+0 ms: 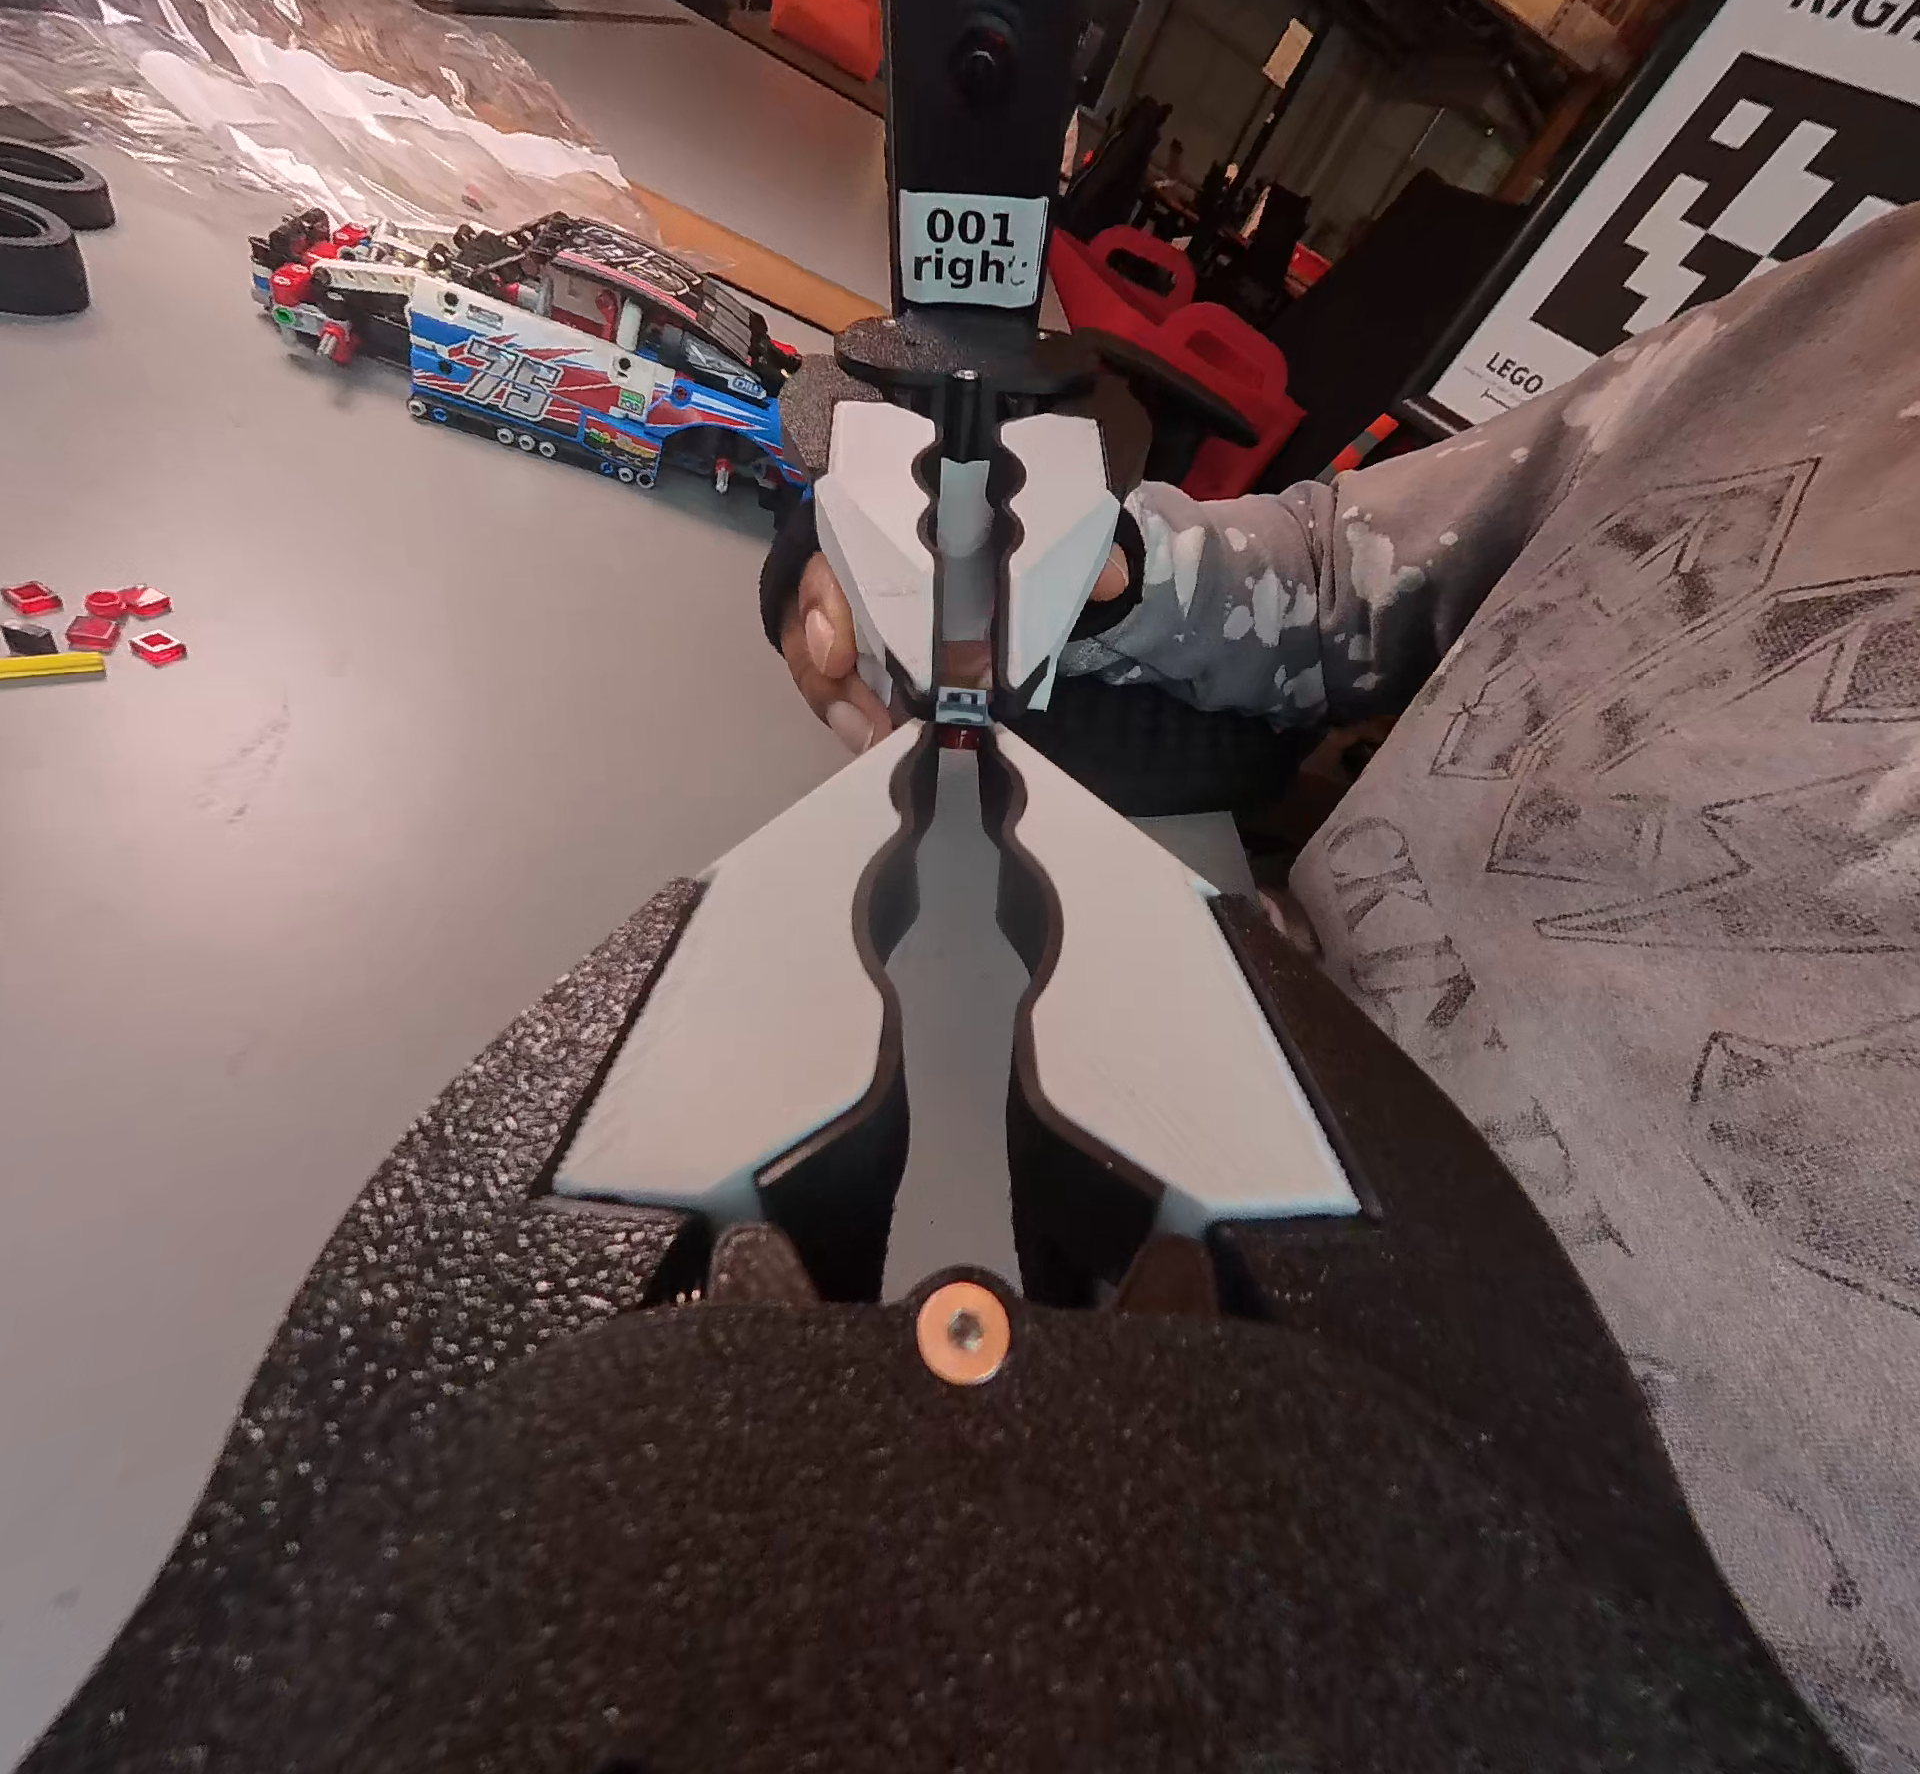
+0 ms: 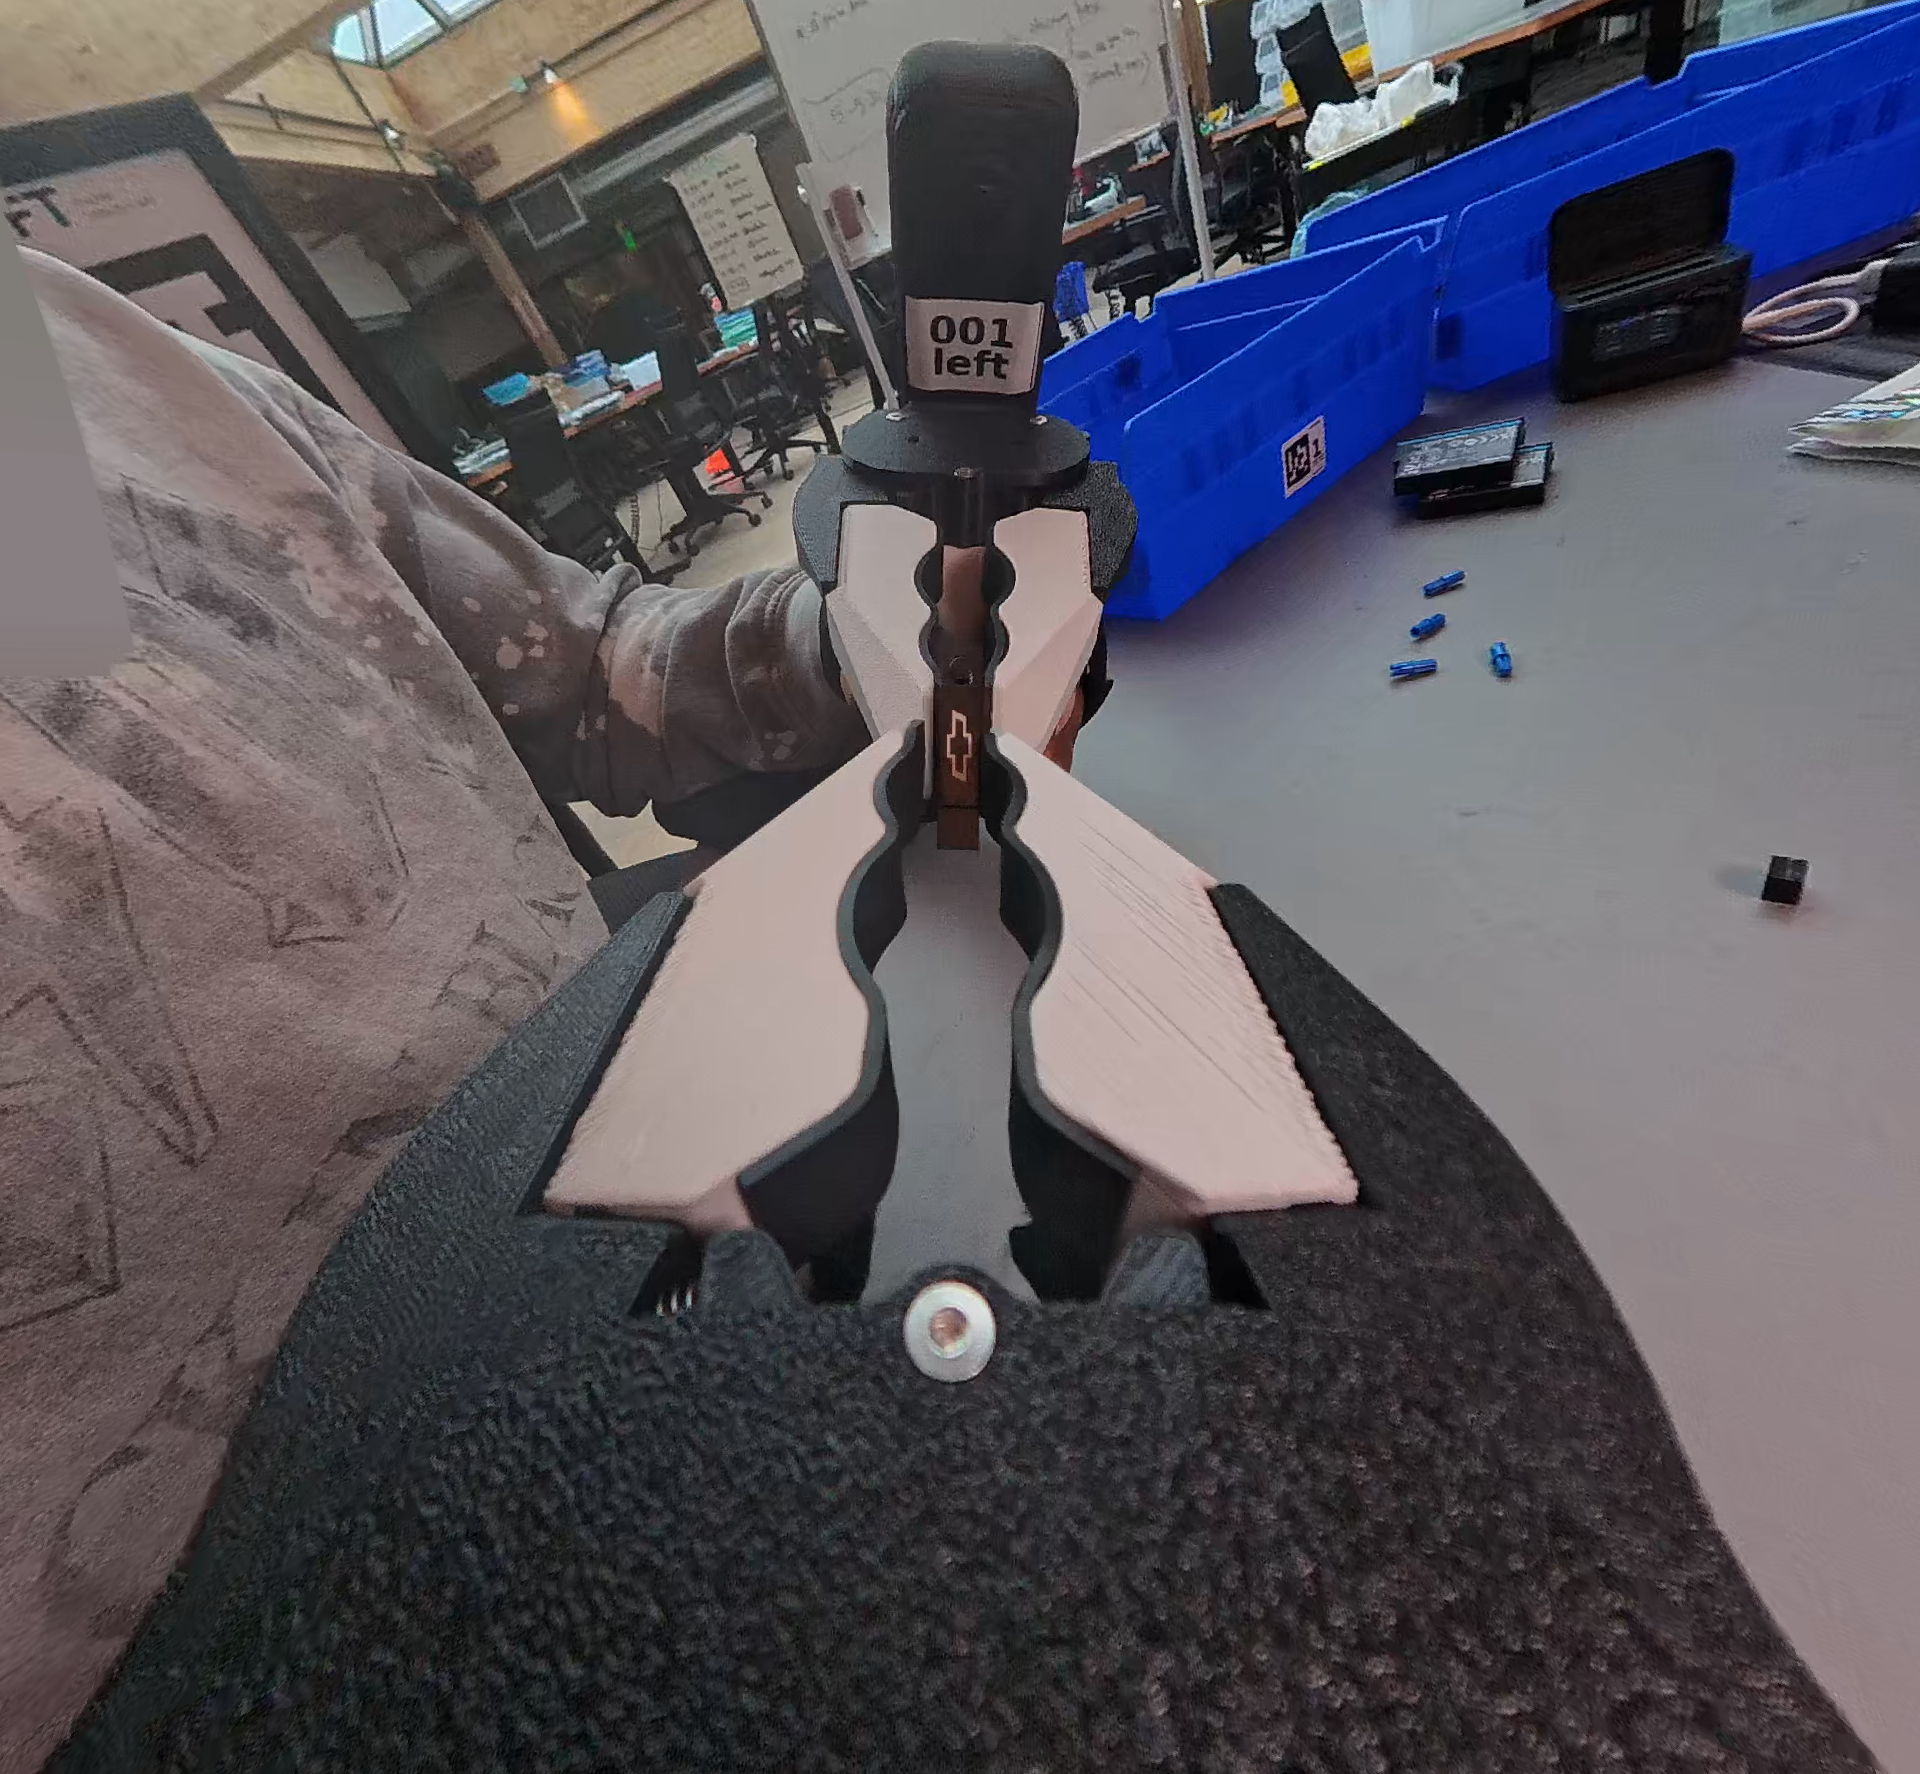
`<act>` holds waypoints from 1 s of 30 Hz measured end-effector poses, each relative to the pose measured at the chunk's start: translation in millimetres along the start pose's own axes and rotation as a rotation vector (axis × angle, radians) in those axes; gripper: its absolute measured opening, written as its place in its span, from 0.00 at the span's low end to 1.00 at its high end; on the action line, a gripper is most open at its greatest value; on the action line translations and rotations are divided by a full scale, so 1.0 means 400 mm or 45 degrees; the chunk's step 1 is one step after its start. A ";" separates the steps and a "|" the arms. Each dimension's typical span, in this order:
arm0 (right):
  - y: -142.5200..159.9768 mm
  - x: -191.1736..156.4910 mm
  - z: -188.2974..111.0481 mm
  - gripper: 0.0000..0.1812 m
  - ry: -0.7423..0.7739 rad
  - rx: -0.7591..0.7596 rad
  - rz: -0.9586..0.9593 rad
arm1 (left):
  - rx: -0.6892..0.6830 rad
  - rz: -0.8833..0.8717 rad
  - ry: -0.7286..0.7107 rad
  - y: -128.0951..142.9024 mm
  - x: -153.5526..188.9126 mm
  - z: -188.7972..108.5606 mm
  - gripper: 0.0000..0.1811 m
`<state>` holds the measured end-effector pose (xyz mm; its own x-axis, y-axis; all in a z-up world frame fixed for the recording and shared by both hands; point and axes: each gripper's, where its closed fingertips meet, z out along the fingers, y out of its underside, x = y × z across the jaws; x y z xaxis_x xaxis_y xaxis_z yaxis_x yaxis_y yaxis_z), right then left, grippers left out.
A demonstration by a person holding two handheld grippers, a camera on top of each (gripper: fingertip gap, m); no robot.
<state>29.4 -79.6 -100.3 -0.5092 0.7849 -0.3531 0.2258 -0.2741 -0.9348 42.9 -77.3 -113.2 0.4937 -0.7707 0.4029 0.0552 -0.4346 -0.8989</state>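
Your left gripper [image 1: 958, 737] and right gripper [image 2: 958, 779] meet tip to tip above the table [image 1: 364, 841], both clamped on one small brick piece [image 2: 958, 768].

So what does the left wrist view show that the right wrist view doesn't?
Only the left wrist view shows the toy race car, the small red pieces and black tyres on the table. Only the right wrist view shows blue bins, blue pins and a black cube. Both show the two grippers meeting tip to tip on a small piece.
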 end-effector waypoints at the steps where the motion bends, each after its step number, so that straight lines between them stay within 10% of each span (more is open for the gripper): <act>1: 0.002 -0.003 0.001 0.06 -0.007 -0.009 -0.005 | -0.015 0.012 -0.003 0.004 0.001 0.003 0.03; 19: 0.055 -0.005 0.005 0.04 0.072 -0.191 -0.283 | -0.244 0.134 -0.092 0.064 -0.003 0.016 0.03; 30: -0.060 0.021 -0.066 0.04 0.081 0.120 -0.148 | -0.017 0.072 -0.077 -0.004 -0.015 -0.017 0.00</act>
<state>41.8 -51.8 -79.6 -0.4732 0.8472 -0.2417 0.0880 -0.2276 -0.9698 33.9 -75.4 -113.0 0.5473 -0.7649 0.3397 0.0143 -0.3973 -0.9176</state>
